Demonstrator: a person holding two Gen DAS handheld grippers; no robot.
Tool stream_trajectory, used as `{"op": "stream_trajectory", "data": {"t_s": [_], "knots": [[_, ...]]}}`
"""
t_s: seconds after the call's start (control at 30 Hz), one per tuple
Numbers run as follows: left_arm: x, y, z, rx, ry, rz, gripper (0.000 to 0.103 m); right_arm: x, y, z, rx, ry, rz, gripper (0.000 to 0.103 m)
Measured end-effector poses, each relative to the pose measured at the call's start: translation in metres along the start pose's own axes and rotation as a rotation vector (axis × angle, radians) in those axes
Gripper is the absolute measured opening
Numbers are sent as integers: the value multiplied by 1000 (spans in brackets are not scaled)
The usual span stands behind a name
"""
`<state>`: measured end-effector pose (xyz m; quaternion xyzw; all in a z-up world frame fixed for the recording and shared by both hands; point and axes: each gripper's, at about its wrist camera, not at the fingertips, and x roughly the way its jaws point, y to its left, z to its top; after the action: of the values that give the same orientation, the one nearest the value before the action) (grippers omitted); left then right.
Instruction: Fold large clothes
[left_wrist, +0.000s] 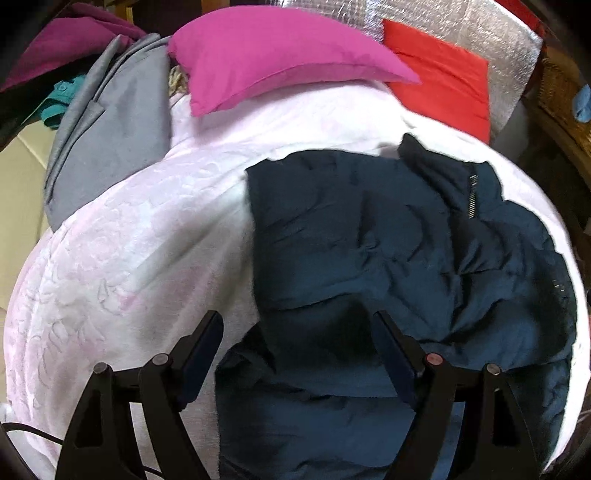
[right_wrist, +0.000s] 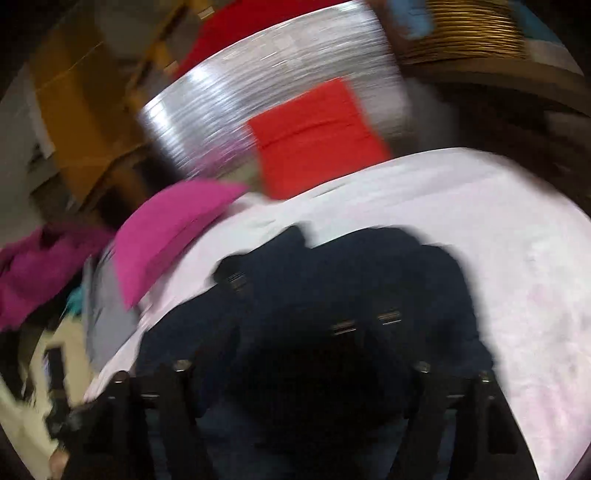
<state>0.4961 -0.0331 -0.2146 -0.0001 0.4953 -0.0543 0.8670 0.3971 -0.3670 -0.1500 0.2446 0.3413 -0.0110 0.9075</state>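
A dark navy puffer jacket (left_wrist: 388, 258) lies crumpled on a pale pink blanket (left_wrist: 129, 258), its collar and zipper toward the far right. My left gripper (left_wrist: 295, 325) is open just above the jacket's near left part, holding nothing. In the blurred right wrist view the same jacket (right_wrist: 332, 295) lies under my right gripper (right_wrist: 299, 354). Its jaws stand wide apart over the dark fabric, and nothing shows between them.
A magenta pillow (left_wrist: 266, 55) and a red pillow (left_wrist: 443, 77) lie at the far end against a silver foil sheet (left_wrist: 461, 22). A grey garment (left_wrist: 110, 136) and more clothes (left_wrist: 62, 40) are piled at the far left. A wicker basket (left_wrist: 565, 85) stands at right.
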Motion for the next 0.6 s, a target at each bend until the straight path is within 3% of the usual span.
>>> {"op": "stream_trajectory", "data": {"t_s": [0.07, 0.2, 0.4, 0.6], "knots": [[4, -1, -1, 14, 8, 23, 82, 18, 21, -4, -31, 59, 25, 45], [11, -5, -2, 59, 22, 61, 82, 49, 49, -17, -73, 139, 26, 45], [7, -6, -3, 74, 5, 69, 82, 82, 42, -44, -95, 279, -44, 44], [0, -14, -3, 127, -54, 119, 82, 83, 29, -57, -91, 316, -38, 42]]}}
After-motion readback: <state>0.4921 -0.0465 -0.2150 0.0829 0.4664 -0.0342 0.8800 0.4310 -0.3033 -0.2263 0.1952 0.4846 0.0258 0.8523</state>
